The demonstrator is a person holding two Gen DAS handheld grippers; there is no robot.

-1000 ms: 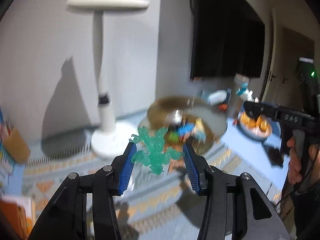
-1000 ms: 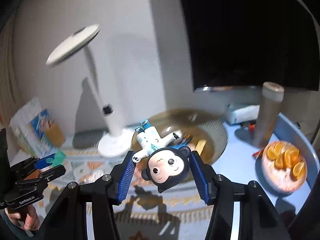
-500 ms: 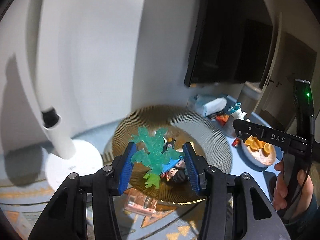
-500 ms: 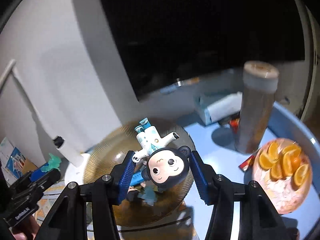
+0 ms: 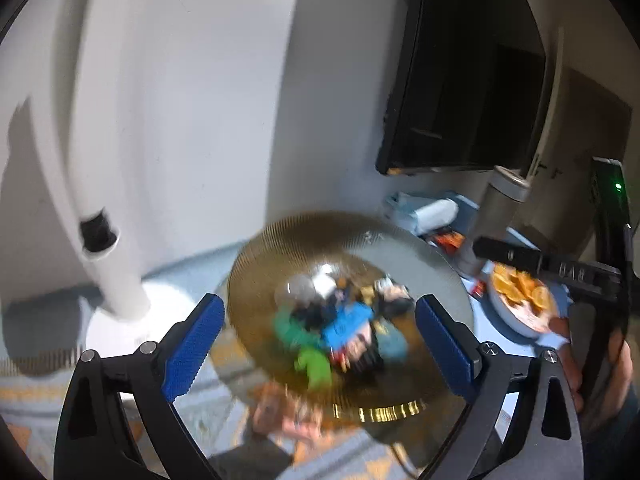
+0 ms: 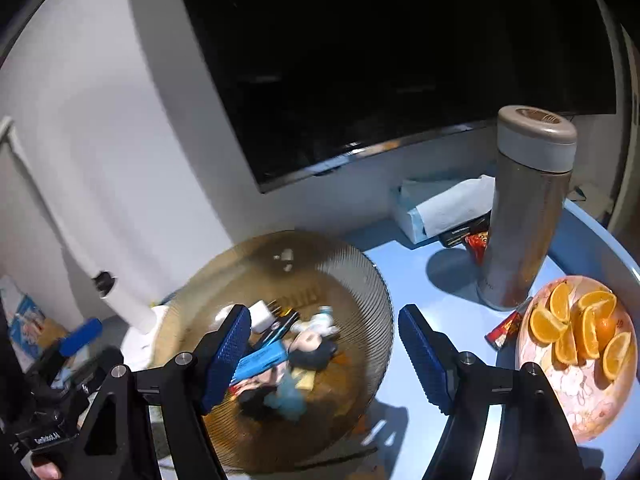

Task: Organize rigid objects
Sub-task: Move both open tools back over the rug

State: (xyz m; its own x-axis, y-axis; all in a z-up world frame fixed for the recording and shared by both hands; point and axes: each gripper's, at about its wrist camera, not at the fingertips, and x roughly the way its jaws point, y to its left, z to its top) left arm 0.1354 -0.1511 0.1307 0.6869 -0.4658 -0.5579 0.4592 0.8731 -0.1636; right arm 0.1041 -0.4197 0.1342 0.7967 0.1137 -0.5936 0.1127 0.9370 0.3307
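Ribbed bowl (image 6: 352,280) at centre of the right wrist view, on the table (image 6: 420,264); monkey figurine (image 6: 312,348) and other small toys lying inside. Flask (image 6: 520,208) upright at 2 o'clock from bowl. Tissue pack (image 6: 440,208) at 1 o'clock, behind flask's left. Plate of orange wedges (image 6: 580,344) at 3 o'clock. Lamp base (image 5: 120,320) at 9 o'clock.

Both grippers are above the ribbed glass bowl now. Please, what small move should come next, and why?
Probably lift both grippers up and back from the bowl. The left gripper and the right gripper are opening with nothing between the pads; the green toy and the monkey figure already lie among the pile in the bowl.
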